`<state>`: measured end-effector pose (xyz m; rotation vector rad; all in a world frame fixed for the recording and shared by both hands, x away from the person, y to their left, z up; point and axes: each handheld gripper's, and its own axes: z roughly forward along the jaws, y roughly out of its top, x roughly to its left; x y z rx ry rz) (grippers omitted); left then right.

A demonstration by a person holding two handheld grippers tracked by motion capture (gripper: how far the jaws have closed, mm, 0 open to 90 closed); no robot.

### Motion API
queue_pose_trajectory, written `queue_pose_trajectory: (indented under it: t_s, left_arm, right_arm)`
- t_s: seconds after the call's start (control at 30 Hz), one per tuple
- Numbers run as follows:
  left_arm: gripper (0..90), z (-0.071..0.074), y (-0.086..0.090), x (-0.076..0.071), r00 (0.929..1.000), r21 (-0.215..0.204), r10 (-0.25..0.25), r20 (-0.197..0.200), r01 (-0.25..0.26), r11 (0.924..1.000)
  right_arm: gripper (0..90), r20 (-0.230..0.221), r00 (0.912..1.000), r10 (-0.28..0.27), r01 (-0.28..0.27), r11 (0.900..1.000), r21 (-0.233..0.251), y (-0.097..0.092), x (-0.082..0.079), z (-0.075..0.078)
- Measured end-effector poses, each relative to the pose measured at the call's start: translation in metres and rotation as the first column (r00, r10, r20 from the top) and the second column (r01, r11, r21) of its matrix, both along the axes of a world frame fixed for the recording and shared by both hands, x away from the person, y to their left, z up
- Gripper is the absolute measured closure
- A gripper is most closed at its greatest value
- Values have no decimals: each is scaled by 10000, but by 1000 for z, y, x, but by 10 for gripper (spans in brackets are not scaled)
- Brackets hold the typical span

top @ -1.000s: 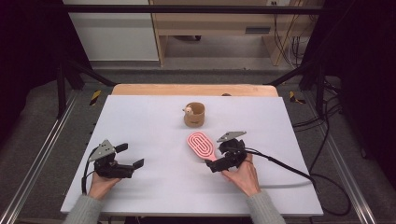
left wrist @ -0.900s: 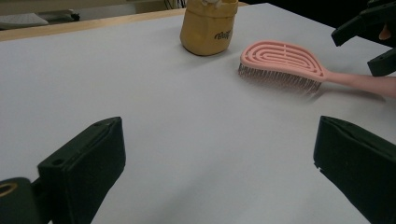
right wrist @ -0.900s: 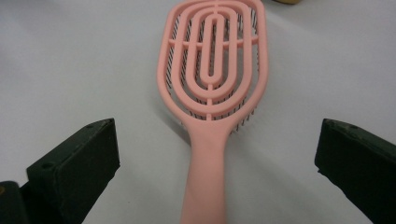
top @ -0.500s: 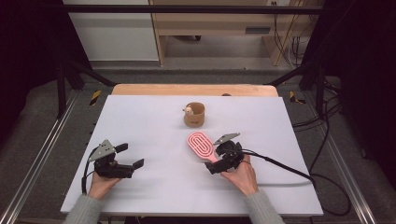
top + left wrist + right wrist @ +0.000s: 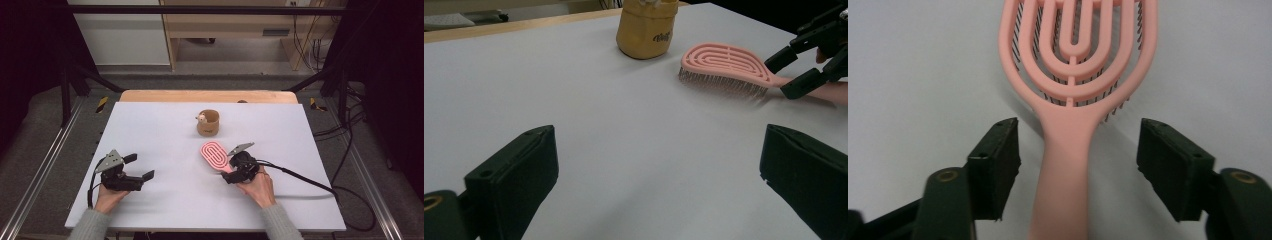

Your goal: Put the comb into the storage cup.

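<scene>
since a second ago the right gripper (image 5: pixel 226 176) has crept a little nearer the pink hairbrush (image 5: pixel 215 156) and its jaws have just been closing in on the handle, which now lies between them; in the right gripper view a gap shows on each side of the handle (image 5: pixel 1064 170), so the pads are not pressing on it and the tongs stand part-spread around it. the brush itself has not shifted: it lies flat on the white table (image 5: pixel 150 125), bristles down, right of centre and toward the near side. its long axis runs slantwise, the rounded head pointing far and a little left toward the small tan pouch (image 5: pixel 208 123), the handle pointing near and right into the right hand (image 5: pixel 256 186). the pouch stands upright, well apart from the brush head, near the middle of the far half of the table, in the same place as before. the left gripper (image 5: pixel 140 167) has stayed put at the near left, resting low over bare table with its jaws spread wide and nothing between them; the left gripper view shows the brush (image 5: pixel 724 67) and the pouch (image 5: pixel 646 30) well beyond its tips. a black cable (image 5: pixel 305 180) trails from the right gripper across the table to the right edge.
</scene>
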<state>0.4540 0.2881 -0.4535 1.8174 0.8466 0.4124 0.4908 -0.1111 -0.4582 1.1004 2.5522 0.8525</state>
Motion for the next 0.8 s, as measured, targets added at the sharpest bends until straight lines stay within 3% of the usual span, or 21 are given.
queue_pose_trajectory:
  t_s: [0.4, 0.6, 0.8]
  left_arm:
    - [23, 0, 0, 0, 10000, 7, -10, -3, 10, 10000]
    - [23, 0, 0, 0, 10000, -1, -11, -6, 11, 10000]
    - [23, 0, 0, 0, 10000, 20, -12, -6, 12, 10000]
  right_arm:
    - [464, -276, 9996, -54, 54, 10000, -12, 2, 2, -2]
    - [544, -449, 9990, -4, -5, 9998, -212, 3, 3, -5]
    - [614, -433, 9991, 30, -35, 9999, -97, 3, 5, -5]
